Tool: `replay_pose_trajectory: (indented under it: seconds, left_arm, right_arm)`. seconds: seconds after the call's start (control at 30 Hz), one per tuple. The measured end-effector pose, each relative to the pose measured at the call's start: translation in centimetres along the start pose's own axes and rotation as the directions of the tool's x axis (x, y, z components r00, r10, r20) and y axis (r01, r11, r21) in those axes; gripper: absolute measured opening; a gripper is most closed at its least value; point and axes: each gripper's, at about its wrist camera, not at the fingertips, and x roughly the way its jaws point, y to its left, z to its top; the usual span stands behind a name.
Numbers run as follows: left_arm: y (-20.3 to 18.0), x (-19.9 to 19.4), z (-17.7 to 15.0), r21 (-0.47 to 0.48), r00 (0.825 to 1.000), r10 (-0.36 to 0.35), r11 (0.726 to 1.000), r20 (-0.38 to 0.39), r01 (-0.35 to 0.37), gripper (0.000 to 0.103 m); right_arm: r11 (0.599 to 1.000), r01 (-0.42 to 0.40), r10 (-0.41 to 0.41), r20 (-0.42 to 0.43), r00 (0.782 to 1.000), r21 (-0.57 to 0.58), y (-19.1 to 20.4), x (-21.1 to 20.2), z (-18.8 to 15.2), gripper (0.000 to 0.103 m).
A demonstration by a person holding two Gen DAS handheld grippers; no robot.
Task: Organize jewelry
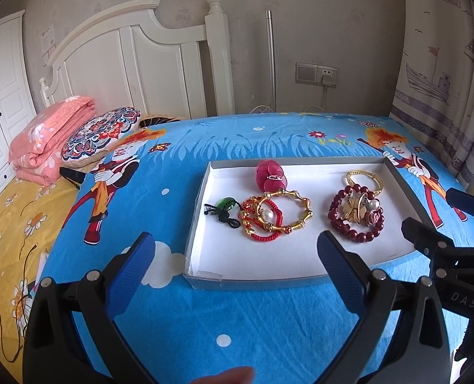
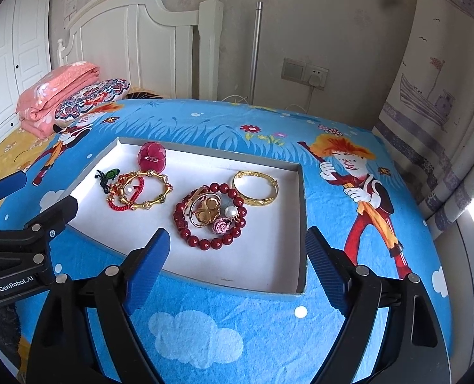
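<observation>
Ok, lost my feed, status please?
Both grippers, left and right, open, empty. Jewelry in tray, bead bracelet nearest. Nothing blocking.

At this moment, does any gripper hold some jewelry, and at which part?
Nothing is held. The left gripper and the right gripper are both open and empty, near the tray.

My left gripper (image 2: 0, 188) ran off the right view's left edge; tangled bracelets (image 1: 269, 220) overlapped near the tray's (image 1: 269, 268) left wall, their count unclear.
</observation>
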Motion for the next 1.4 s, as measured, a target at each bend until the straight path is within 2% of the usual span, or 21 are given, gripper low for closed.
replay_pose_trajectory:
  seconds: [1.4]
  left_arm:
    - [0.19,0.29,-0.2,-0.006,1.0,-0.006,1.0,-0.009,0.006,0.098]
  right_arm:
    - [1.0,0.002,-0.002,-0.013,1.0,0.005,-0.21,0.58,-0.74,0.084]
